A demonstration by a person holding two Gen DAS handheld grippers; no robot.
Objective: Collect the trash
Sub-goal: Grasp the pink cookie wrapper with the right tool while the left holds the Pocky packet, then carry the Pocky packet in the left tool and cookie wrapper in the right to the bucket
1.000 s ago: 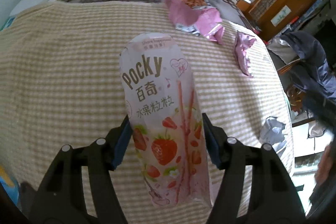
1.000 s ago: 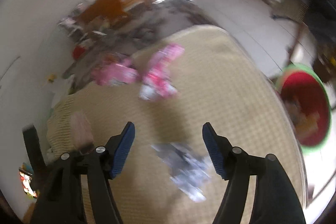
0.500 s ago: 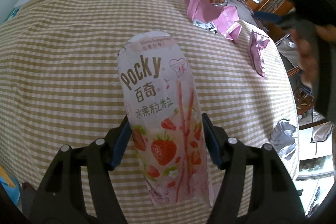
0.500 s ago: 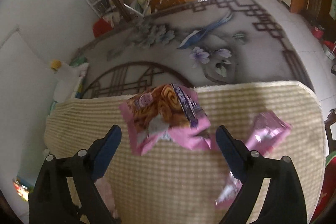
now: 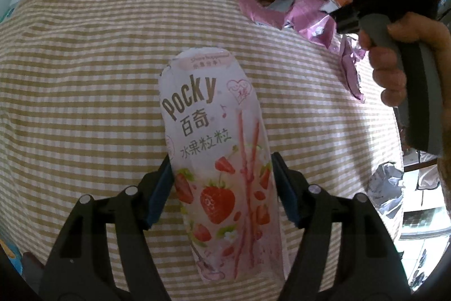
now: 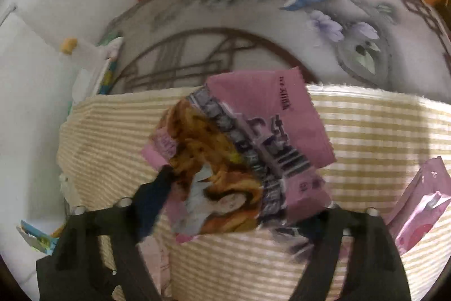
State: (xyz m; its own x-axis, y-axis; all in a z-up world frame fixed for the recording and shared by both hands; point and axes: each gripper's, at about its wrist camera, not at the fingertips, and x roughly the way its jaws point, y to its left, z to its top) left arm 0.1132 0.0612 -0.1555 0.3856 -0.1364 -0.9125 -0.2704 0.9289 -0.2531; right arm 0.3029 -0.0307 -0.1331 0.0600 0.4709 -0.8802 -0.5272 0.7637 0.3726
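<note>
The right gripper [image 6: 234, 205] is closing on the pink snack wrapper [image 6: 245, 157] at the far edge of the checked cloth [image 5: 84, 75], and its jaws have just been narrowing with the crumpled film between them; the picture is blurred, so whether the pads already press on it I cannot tell. To do this well, I judge the pinch should take the thick, folded middle of the wrapper and not a loose flap — thin foil slips and tears — and the lift should wait until the film visibly buckles between the pads. The left gripper [image 5: 222, 188] holds the Pocky packet [image 5: 217, 160] across its lower half, both blue pads [image 5: 160, 191] against its sides, jaws about half open around the packet's width, the packet standing up over the cloth. Both tools point steeply down at the table. In the left view a hand [image 5: 408, 61] wraps the right tool's grey handle, reaching across over the pink wrappers — close enough that the two tools should be kept apart. A smaller pink wrapper [image 6: 417, 205] and a crumpled silver wrapper [image 5: 386, 188] lie on the cloth, not yet collected.
</note>
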